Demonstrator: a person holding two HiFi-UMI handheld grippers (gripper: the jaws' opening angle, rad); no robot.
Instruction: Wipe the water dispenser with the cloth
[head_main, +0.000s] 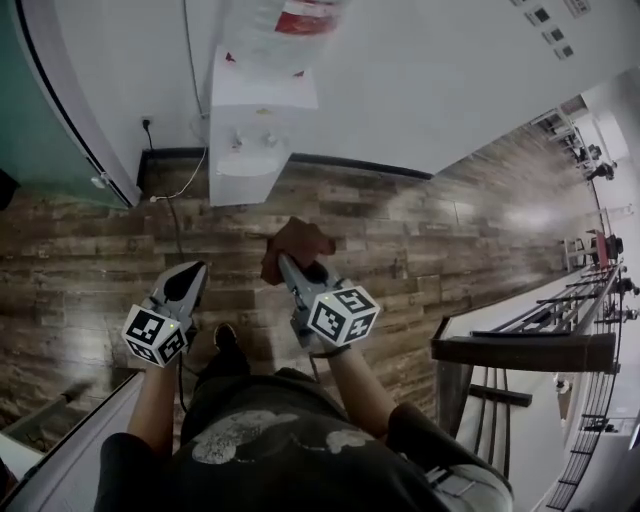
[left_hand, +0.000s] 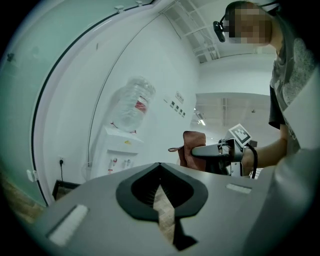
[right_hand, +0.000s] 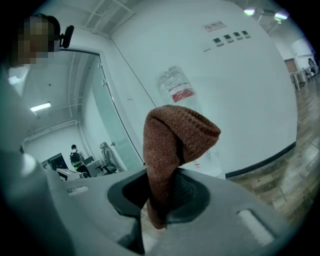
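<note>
1. Since the cloth (head_main: 295, 243) does not yet touch the dispenser (head_main: 262, 130), I judge the step in hand to be the approach, so the wiping itself is all to do.
2. The dispenser stands at the floor's (head_main: 400, 230) far edge, against the wall (head_main: 420, 80), with a bottle (head_main: 285, 30) upside down on top. It is well apart from both grippers.
3. The right gripper (head_main: 285, 262) is clamped on the cloth. Its own view shows the jaws pinching the lower part while the upper part bunches into a folded lump above the tips.
4. To do this well, lead with that free lump and not the jaw tips, so that fabric and not plastic meets the white casing.
5. A flat panel, the top or a side, seems the best place to start; the taps and bottle neck call for a lighter touch.
6. The pinch looks narrow, so press gently. A hard drag could pull the cloth out.
7. The right forearm reaches forward from the body, and the gripper points ahead towards the dispenser.
8. The left gripper (head_main: 190, 268) hangs lower and nearer the body, at the person's left. Its jaws are together with nothing between them, and it points the same way.
9. The left gripper has no job yet; kept aside, it will not foul the stroke.
</note>
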